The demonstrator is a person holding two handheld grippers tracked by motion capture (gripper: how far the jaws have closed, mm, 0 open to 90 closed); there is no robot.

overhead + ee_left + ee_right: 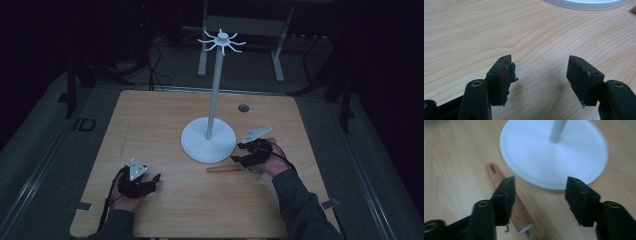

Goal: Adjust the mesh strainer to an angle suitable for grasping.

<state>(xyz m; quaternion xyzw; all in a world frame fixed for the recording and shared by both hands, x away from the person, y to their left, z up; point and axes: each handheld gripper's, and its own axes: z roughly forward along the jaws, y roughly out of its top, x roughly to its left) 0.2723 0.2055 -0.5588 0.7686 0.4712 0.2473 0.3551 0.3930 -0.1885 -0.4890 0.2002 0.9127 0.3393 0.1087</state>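
A white stand (pixel 215 95) with a ring of hooks (pixel 221 41) at its top rises from a round base (pixel 208 140) in the middle of the wooden table (pixel 150 125). A brown wooden handle (pixel 223 169) lies flat just in front of the base. My right gripper (pixel 239 153) is open beside the handle's right end. In the right gripper view the handle (pixel 499 177) runs under the left jaw of the right gripper (pixel 541 181), a white collar (pixel 525 229) at its near end. My left gripper (pixel 152 180) rests open at the front left, nothing between its fingers.
In the left gripper view the left gripper (pixel 540 62) hangs over bare wood, with the base's rim (pixel 586 3) at the top edge. A small dark grommet (pixel 243 108) sits at the table's back right. The surroundings are dark, with desk legs (pixel 277 50) behind.
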